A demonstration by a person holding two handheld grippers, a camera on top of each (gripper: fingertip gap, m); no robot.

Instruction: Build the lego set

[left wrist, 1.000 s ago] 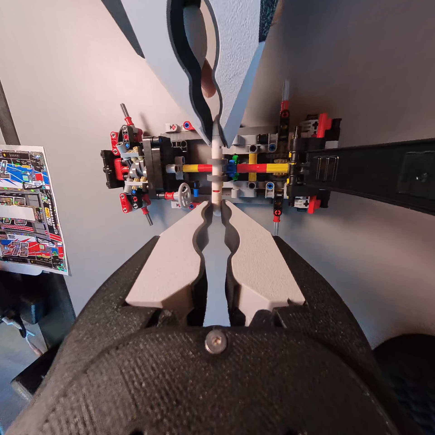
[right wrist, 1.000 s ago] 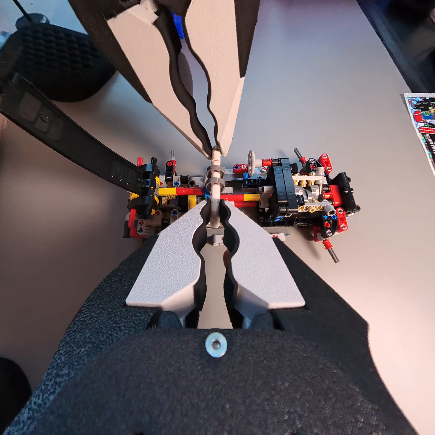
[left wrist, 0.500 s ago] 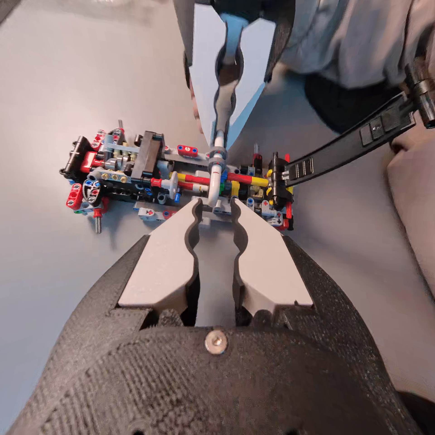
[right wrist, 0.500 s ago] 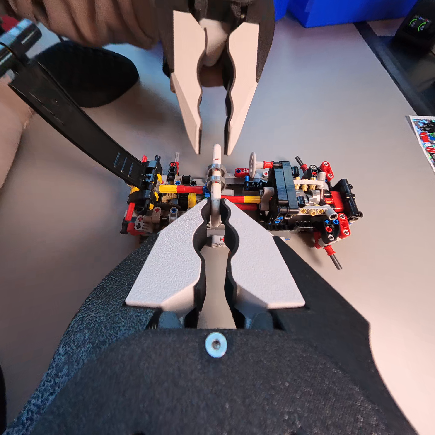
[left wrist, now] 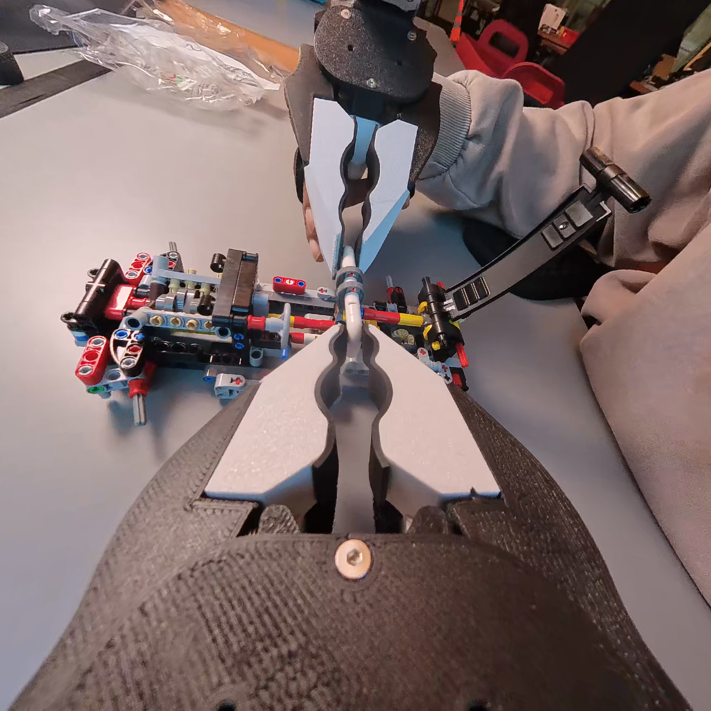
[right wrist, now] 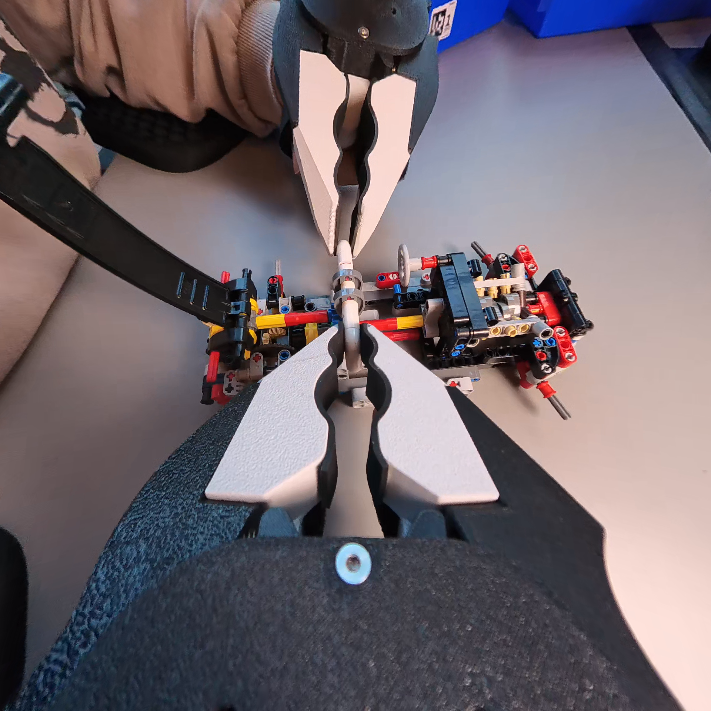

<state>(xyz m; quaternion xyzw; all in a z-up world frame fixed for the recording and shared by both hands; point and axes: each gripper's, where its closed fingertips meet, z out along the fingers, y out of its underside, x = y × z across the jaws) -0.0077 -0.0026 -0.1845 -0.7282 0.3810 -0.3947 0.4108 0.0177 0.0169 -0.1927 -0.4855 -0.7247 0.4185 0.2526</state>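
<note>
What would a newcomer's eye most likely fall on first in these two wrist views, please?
Probably the colourful lego chassis lying on the grey table, with a pale curved tube arching across its middle. The right gripper and the left gripper meet nose to nose over it, each closed on one end of that tube. A long black strap runs off from one end of the chassis.

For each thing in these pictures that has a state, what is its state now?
left gripper: shut on white tube, one end.
right gripper: shut on white tube, other end.
white tube: arched across the chassis, through two grey rings.
lego chassis: partly built, flat on table.
plastic bag: crumpled, lying flat.
</note>
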